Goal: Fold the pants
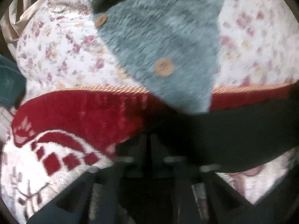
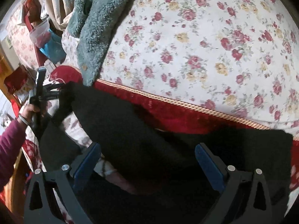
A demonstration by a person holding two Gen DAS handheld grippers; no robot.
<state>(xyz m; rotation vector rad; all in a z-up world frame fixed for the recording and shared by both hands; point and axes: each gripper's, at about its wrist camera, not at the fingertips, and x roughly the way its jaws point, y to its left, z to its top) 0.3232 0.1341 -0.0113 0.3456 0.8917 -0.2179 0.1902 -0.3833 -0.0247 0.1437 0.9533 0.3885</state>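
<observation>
Black pants (image 2: 149, 140) lie spread over the near edge of the bed, across a red and white blanket. My left gripper (image 2: 58, 91) is at their far left corner, held by a hand. In the left wrist view its fingers stand together, and my left gripper (image 1: 149, 140) is shut on the black cloth, with the pants (image 1: 233, 130) stretching off to the right. My right gripper (image 2: 147, 145) hangs over the middle of the pants. It is open, its blue pads (image 2: 87, 160) wide apart and clamping nothing.
A grey-blue fleece garment (image 2: 93, 28) with tan buttons (image 1: 163, 67) lies on the floral bedsheet (image 2: 205, 46) and overhangs the red blanket (image 1: 74, 112) with its gold cord edge. A maroon sleeve (image 2: 9, 145) is at the left. Curtains and bags crowd the far left.
</observation>
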